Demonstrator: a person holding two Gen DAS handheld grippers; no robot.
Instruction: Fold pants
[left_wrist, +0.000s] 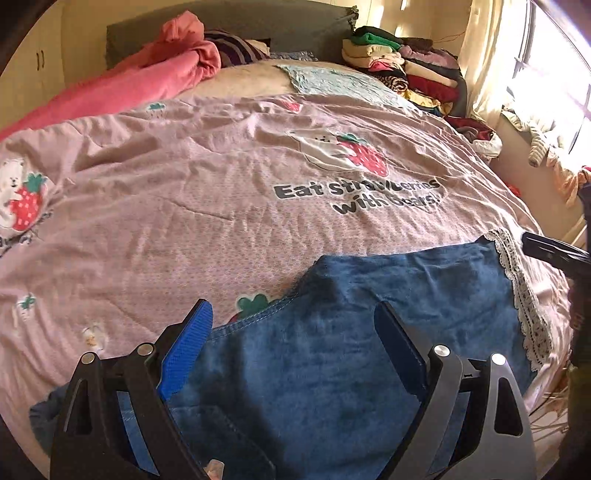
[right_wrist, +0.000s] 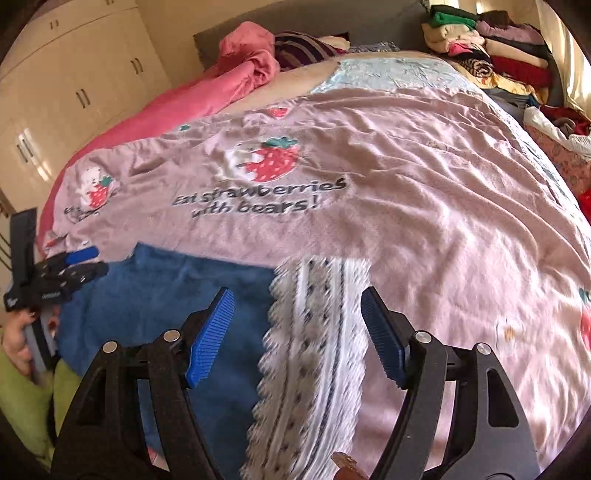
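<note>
On the wrinkled pink strawberry-print quilt, blue denim pants with a white lace hem lie flat beneath the left gripper and right gripper, both spread apart and empty.

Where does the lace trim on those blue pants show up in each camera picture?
Left wrist view: the lace trim runs down the right side, along the blue pants' edge.
Right wrist view: the lace trim is bottom centre, between the claw's fingers.
Shared landmark: the "Eat strawberries with bears!" lettering.

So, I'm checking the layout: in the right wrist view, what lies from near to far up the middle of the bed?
Lace trim of the blue pants → pink bedspread → pale blue sheet → grey headboard.
</note>
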